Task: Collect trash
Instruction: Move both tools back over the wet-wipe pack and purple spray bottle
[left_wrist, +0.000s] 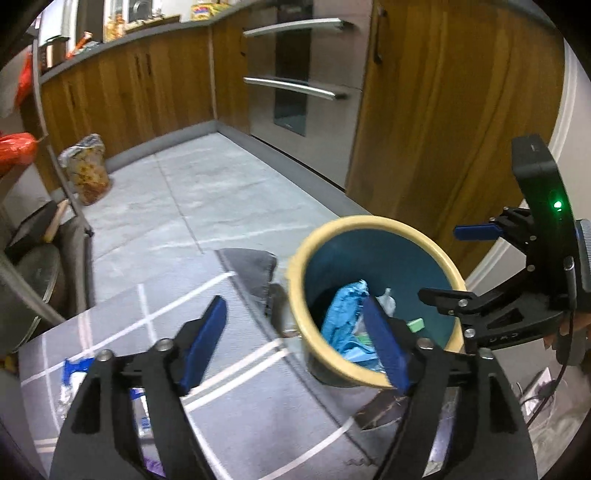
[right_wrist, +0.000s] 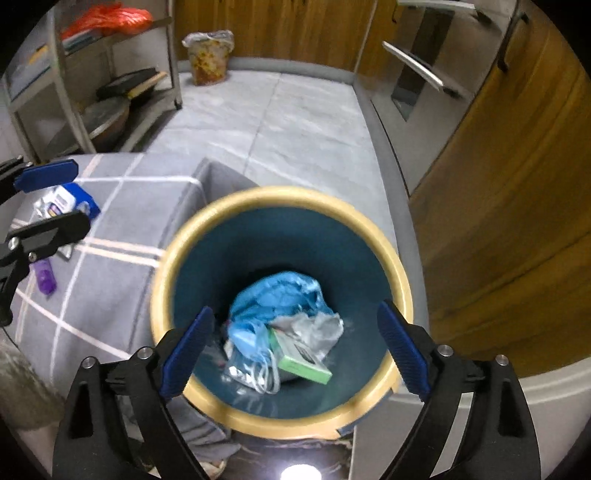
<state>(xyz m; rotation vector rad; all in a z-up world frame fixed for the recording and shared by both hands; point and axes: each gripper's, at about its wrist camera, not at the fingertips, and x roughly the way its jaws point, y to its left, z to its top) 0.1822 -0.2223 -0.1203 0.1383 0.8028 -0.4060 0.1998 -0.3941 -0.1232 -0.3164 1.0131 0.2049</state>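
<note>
Motion blurs the bin (right_wrist: 284, 314) rim, and the labels on the litter cannot be read; the small packets (right_wrist: 64, 203) on the grey checked cloth (right_wrist: 122, 229) at left are half hidden behind the left gripper (left_wrist: 295, 343). Beyond lie a grey tiled floor (right_wrist: 266, 122), wooden cabinets (right_wrist: 517, 203), an oven (left_wrist: 295, 81) and a metal shelf (right_wrist: 92, 85). The right gripper (right_wrist: 295, 350) hangs over the bin, jaws spread wide and empty, with a blue bag (right_wrist: 273, 299), a green box (right_wrist: 299, 358) and clear wrap lying at the bottom below it. The left gripper, also spread and holding nothing, sits near the bin's left rim.
</note>
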